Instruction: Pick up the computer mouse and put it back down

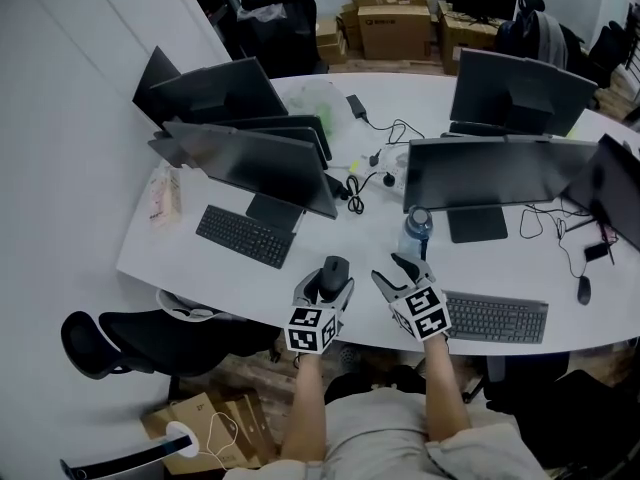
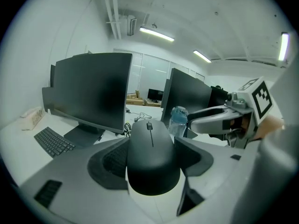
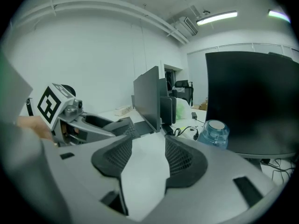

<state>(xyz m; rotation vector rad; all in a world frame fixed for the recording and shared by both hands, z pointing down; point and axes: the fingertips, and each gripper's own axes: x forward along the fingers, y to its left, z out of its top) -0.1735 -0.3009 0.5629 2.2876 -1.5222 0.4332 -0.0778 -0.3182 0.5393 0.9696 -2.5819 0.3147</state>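
Observation:
A black computer mouse point(image 2: 152, 153) fills the space between the two dark pads of my left gripper point(image 2: 150, 158), which is shut on it and holds it above the white desk point(image 1: 340, 243). In the head view the mouse point(image 1: 331, 275) shows at the tip of the left gripper point(image 1: 327, 286), near the desk's front edge. My right gripper point(image 1: 401, 274) is just to its right, open, with only the white desk surface between its pads point(image 3: 184, 160). In the right gripper view the right gripper point(image 3: 145, 158) has the left gripper's marker cube point(image 3: 49, 104) at its left.
A blue-capped water bottle point(image 1: 416, 230) stands just beyond the grippers. Several dark monitors point(image 1: 265, 163) stand across the desk, with a keyboard point(image 1: 245, 235) at left and another keyboard point(image 1: 497, 318) at right. A second mouse point(image 1: 584, 289) lies far right. A black chair point(image 1: 140, 340) sits below the desk edge.

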